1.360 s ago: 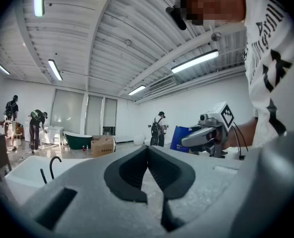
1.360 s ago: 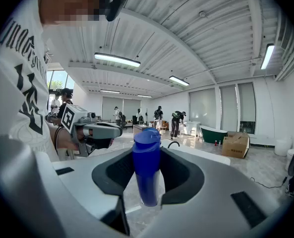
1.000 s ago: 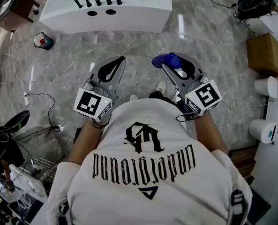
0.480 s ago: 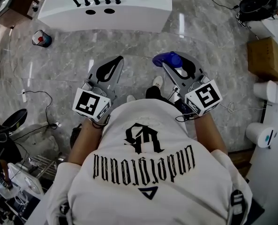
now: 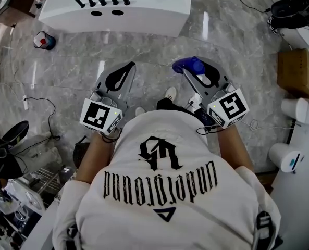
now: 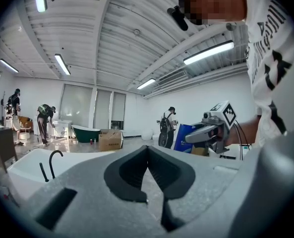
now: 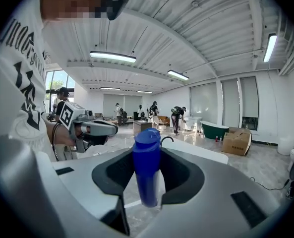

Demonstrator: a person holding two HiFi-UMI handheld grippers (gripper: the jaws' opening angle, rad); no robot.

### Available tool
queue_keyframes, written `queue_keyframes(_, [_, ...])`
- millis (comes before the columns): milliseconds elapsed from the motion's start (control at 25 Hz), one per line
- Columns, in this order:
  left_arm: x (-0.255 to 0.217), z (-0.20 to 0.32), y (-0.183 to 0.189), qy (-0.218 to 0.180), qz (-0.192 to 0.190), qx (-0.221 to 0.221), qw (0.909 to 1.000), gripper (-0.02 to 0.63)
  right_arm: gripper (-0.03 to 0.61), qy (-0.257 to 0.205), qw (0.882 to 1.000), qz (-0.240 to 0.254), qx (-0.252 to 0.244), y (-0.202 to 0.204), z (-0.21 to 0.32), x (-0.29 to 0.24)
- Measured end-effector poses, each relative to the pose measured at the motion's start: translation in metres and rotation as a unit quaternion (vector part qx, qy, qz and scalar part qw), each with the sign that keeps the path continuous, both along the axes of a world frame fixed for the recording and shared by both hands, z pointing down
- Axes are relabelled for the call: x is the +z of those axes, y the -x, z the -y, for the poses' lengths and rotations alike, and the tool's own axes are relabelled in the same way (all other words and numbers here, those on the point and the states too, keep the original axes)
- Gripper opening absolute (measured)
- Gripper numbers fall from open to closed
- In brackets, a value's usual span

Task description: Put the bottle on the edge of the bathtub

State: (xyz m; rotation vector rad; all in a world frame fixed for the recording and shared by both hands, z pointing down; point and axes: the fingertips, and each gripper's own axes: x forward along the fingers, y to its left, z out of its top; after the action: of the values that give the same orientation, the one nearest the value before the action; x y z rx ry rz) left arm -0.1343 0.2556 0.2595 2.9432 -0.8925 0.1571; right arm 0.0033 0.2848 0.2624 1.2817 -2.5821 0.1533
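Pinched blue bottle (image 7: pixel 147 162) by its body in right gripper (image 5: pixel 184 69) jaws | held left gripper (image 6: pixel 147 150) jaws pressed together, empty | judged it light, stiff, slick — mid-body grip suited | bathtub (image 5: pixel 154 4) far ahead

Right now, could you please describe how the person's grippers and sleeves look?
The left gripper and right gripper are light grey wedge-shaped shells with black-lined jaws. Each carries a white cube bearing black square markers. A black cable trails from the right one. The T-shirt is white, short-sleeved, with black lettering.
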Motion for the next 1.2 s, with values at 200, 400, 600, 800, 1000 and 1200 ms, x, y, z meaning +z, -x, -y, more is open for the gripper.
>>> queue_keyframes(200, [0.004, 0.023, -0.046, 0.006, 0.009, 0.007, 0.9999, 0.015, 0.158, 0.000, 1.000, 0.007, -0.008, -0.040, 0.026, 0.000])
queue_keyframes(400, [0.006, 0.041, -0.087, 0.012, 0.014, 0.001, 0.9998, 0.015, 0.158, 0.002, 1.000, 0.012, -0.003, -0.086, 0.044, 0.002])
queue_keyframes(600, [0.010, 0.051, -0.114, 0.018, 0.023, 0.003, 0.9996, 0.015, 0.158, 0.001, 1.000, 0.017, -0.002, -0.113, 0.058, 0.003])
queue_keyframes(800, [0.018, 0.070, -0.122, 0.021, 0.029, 0.005, 0.9993, 0.015, 0.158, 0.013, 1.000, 0.019, 0.005, -0.121, 0.072, 0.014])
queue_keyframes(1000, [0.017, 0.091, -0.129, 0.006, 0.038, 0.016, 0.9991, 0.015, 0.158, 0.021, 1.000, 0.019, 0.013, -0.124, 0.088, 0.016])
queue_keyframes(1200, [0.014, 0.119, -0.120, 0.012, 0.024, 0.013, 0.9996, 0.015, 0.158, 0.020, 1.000, 0.008, 0.015, -0.117, 0.113, 0.013])
